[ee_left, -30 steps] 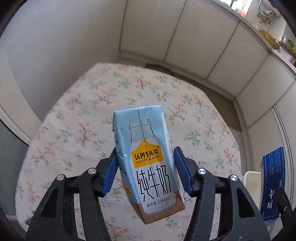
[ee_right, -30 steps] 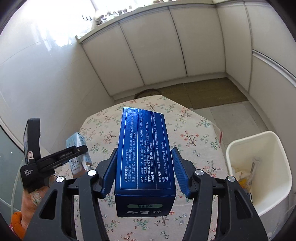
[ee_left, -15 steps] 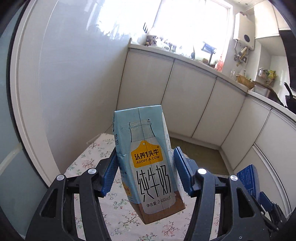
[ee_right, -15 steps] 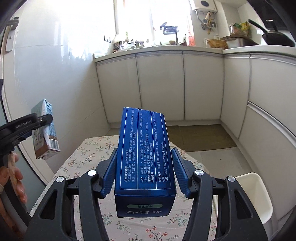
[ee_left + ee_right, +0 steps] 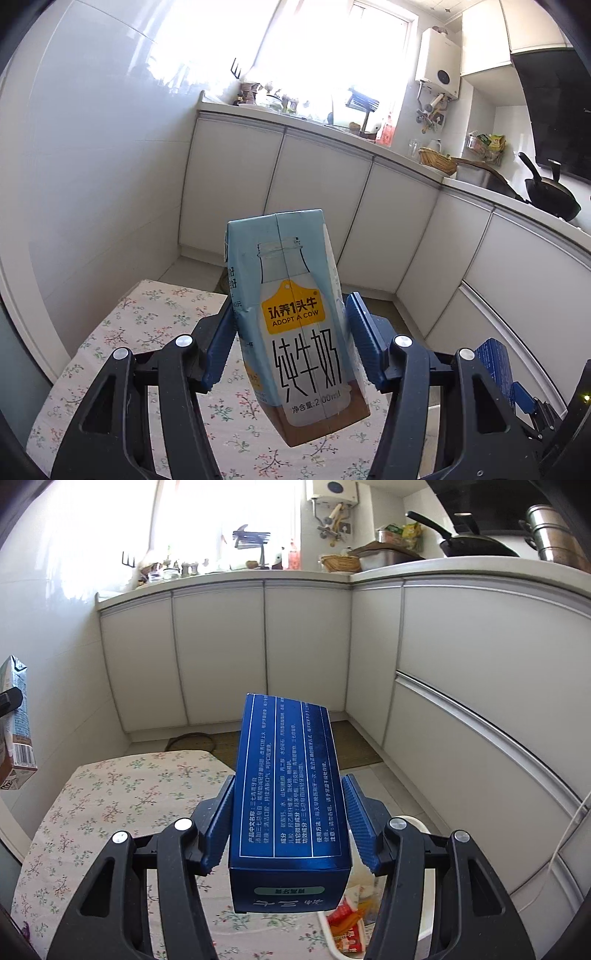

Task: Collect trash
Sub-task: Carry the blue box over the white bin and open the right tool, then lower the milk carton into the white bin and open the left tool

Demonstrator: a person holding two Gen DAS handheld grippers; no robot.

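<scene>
the left gripper (image 5: 291, 343) has its ribbed blue jaws pinching a milk carton (image 5: 295, 325), a pale blue waxed-paper box with a brown base band, a printed bottle outline and a yellow label. the carton stands nearly upright between the jaws, leaning a little, its flat sides dented slightly where the pads (image 5: 221, 343) press. the right gripper (image 5: 288, 819) has its jaws pinching a long dark blue box (image 5: 288, 786), glossy cardboard with fine white print in columns, sharp-cornered, lying lengthwise along the jaws with its far end raised and its near end face toward the camera.

below both pairs of jaws lies the bench (image 5: 155, 325), covered in a soft floral cloth, cream with small sprigs; both held things hang clear above it, touching nothing else. just below and to the right of the right jaws sits a white plastic bin (image 5: 417, 823), its smooth rim partly hidden, with red and orange wrappers (image 5: 343, 919) inside.

beyond the bench's far rounded edge a strip of bare floor runs to a brown mat (image 5: 351, 746), then to flat white cabinet doors (image 5: 221, 650) wrapping the corner. a pale countertop (image 5: 461, 566) crowded with pots tops them.
</scene>
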